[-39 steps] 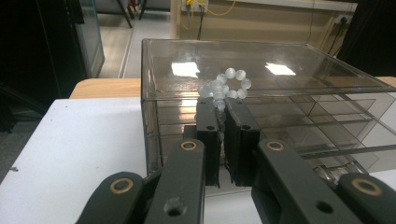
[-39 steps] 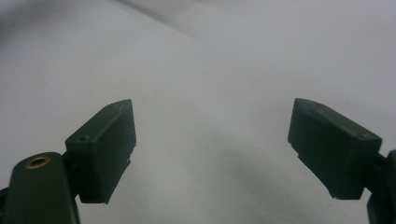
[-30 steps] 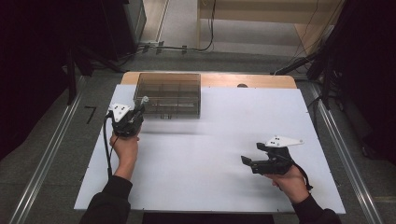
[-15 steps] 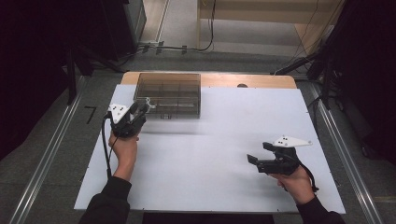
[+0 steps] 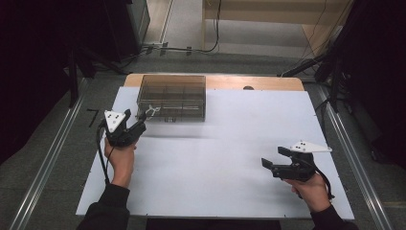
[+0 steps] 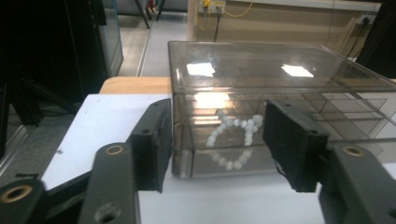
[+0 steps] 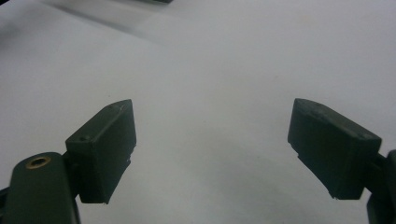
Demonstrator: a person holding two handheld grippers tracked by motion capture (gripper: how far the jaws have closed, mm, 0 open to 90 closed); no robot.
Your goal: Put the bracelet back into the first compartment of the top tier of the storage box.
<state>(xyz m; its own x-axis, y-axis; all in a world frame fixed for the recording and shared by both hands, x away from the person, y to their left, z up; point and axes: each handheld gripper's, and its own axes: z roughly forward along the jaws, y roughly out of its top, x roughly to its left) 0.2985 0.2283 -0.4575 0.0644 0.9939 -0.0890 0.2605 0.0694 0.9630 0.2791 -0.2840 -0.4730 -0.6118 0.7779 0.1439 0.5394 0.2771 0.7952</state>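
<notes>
The left gripper (image 5: 140,120), whose jaws have just been opening and stand spread with nothing between, has the clear box (image 5: 172,97), perhaps with a bead string (image 6: 232,135) inside, at its 1 o'clock.

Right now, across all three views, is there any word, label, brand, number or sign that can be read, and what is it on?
"7": a dark mark that reads like this digit, on the grey floor left of the white table.
No text shows on the smoky clear plastic compartment box, the string of white beads inside it, or either gripper.
</notes>
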